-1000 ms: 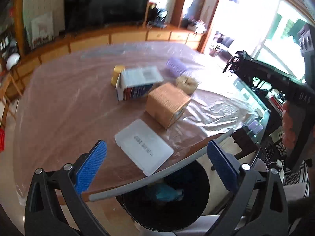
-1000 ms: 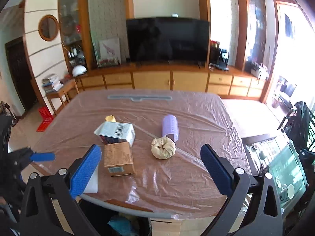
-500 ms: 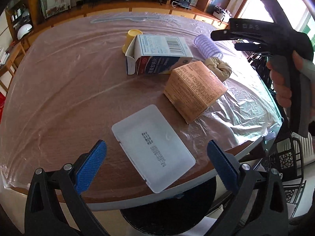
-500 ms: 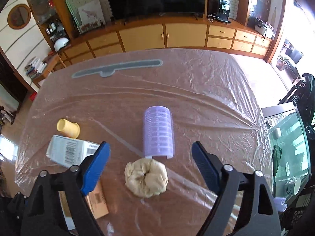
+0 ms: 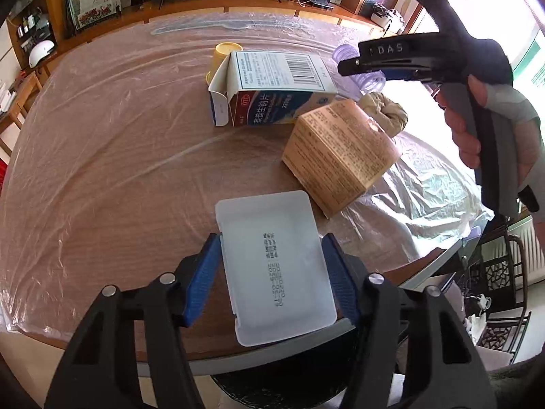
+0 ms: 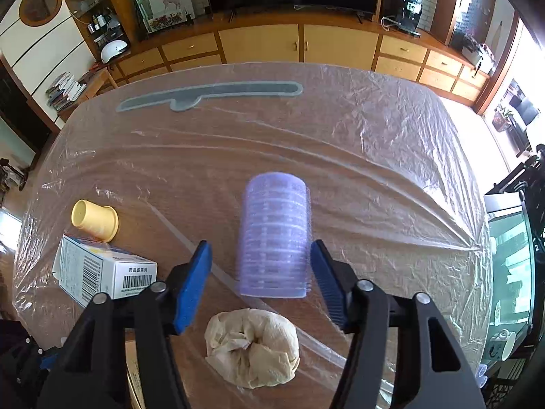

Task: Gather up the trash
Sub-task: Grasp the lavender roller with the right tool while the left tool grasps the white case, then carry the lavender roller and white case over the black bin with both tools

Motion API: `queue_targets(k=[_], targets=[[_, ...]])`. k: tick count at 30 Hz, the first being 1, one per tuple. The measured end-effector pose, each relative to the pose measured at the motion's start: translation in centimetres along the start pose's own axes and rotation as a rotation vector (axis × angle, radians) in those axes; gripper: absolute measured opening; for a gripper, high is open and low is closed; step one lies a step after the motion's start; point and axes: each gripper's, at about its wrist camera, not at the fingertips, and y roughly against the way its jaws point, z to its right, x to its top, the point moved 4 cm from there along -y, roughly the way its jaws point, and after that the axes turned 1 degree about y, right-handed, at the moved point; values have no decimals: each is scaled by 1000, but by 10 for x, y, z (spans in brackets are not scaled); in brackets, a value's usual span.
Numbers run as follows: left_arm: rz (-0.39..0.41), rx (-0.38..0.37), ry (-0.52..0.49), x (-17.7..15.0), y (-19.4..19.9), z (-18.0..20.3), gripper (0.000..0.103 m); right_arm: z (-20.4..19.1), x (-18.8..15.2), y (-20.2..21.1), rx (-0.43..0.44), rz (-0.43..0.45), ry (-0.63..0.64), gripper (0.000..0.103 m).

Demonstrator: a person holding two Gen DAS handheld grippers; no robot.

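Observation:
In the left wrist view my left gripper (image 5: 270, 277) is shut on a flat white plastic tray (image 5: 272, 259) at the table's near edge; both blue pads touch its sides. Beyond it lie a brown carton (image 5: 340, 155), a white and blue medicine box (image 5: 272, 88) and a yellow cup (image 5: 221, 58). In the right wrist view my right gripper (image 6: 260, 283) straddles a purple ribbed cup (image 6: 276, 235) lying on its side; the right pad is at it, the left pad stands apart. A crumpled beige paper ball (image 6: 253, 347) lies just below the fingers.
The wooden table (image 5: 102, 170) is covered with clear plastic film. A black bin (image 5: 282, 388) sits below its near edge. A grey strip (image 6: 211, 93) lies at the far side. Cabinets and a TV stand behind. A glass tank (image 6: 511, 255) stands to the right.
My left gripper moved forward and closed on the white tray. My right gripper dropped lower and forward, narrowing around the purple cup.

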Motion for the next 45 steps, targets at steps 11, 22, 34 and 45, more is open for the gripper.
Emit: queue_targets(k=[11, 22, 34, 45], targets=[[25, -4, -7, 14, 8, -16, 59, 11, 13, -13, 2, -9, -2, 48], [59, -33, 14, 25, 14, -34, 59, 18, 12, 12, 180, 61, -92, 42], [74, -51, 22, 35, 14, -52, 58, 20, -15, 55, 259, 136, -163, 42], [106, -80, -10, 38, 27, -54, 56, -1, -50, 85, 431, 163, -170, 42]])
